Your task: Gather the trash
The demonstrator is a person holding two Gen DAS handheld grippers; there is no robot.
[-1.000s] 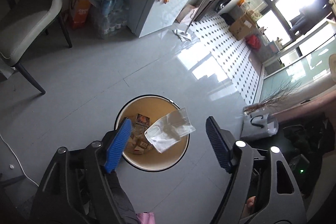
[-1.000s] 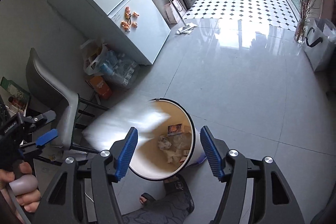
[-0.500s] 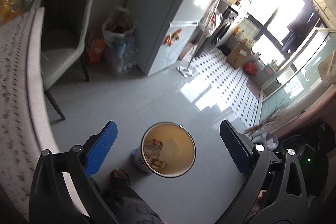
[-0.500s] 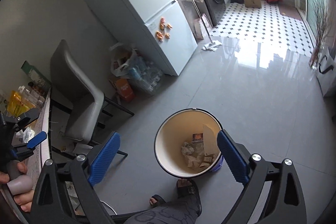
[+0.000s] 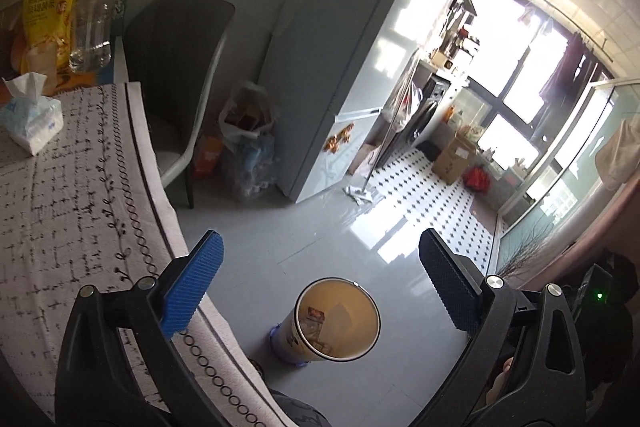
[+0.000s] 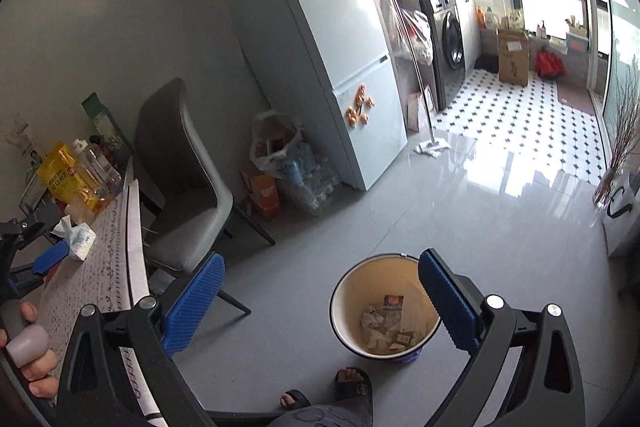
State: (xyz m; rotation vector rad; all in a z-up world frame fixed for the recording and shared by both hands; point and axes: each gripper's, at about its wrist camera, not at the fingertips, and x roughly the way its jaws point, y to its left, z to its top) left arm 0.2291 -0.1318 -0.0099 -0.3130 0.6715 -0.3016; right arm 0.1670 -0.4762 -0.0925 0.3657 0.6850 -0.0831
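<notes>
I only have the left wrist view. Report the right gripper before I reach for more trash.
Observer: The right gripper is open. Its jaws have just been opening, and nothing is between them.
Operator: Now tell me what lies in the bin.
Observer: Crumpled paper and small packets lie at the bottom of the bin, which is far from full.
Operator: Check the floor on the right, behind my finger.
Observer: A white bag with a black handle stands beside the vase of twigs.
</notes>
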